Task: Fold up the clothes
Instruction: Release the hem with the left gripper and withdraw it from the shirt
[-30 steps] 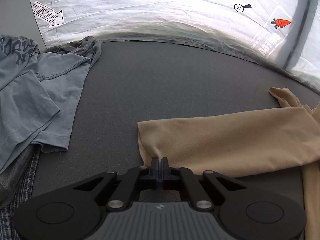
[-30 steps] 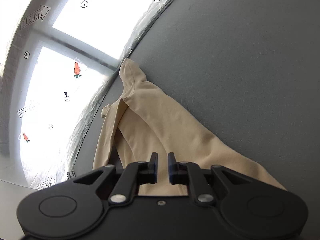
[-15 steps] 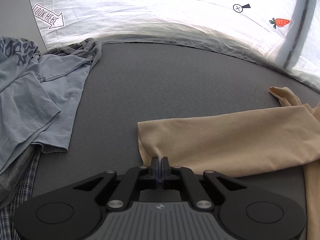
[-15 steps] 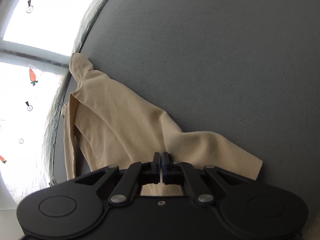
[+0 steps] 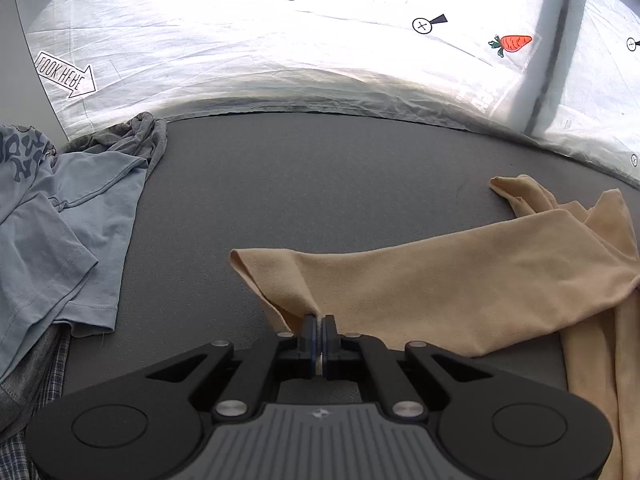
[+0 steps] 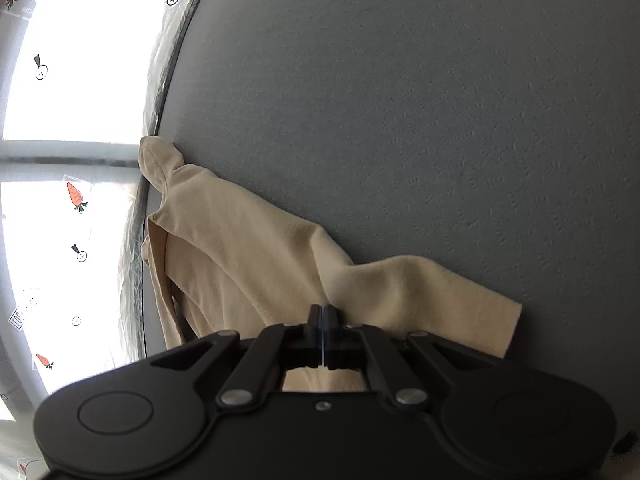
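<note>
So both grippers are clamped onto the same beige garment [image 5: 460, 280], which lies spread on the dark grey desk [image 5: 320, 168]. The left gripper [image 5: 319, 326] has its jaws pinched tight on a bunched-up bit of fabric near the garment's left end, and the cloth tents up a little into the pads there. The rest of the piece runs off to the right of that gripper, with a second layer hanging down along the right edge of the view.

The right gripper [image 6: 322, 316] is squeezed shut too, biting the beige garment [image 6: 248, 264] at a fold right ahead of its fingers. From there the cloth stretches away up-left to a pointed end at the desk [image 6: 400, 100] edge, and a flap sticks out to the right.

Only the left wrist view shows the pile well off to the left of the gripper: a light blue t-shirt [image 5: 52, 232], something grey [image 5: 136, 136] behind it, and a checked fabric [image 5: 44, 384] underneath. Only the right wrist view shows how close the garment's tip sits to the desk edge. Both views catch the white plastic sheeting [image 5: 240, 40] with a carrot sticker [image 5: 514, 43].
</note>
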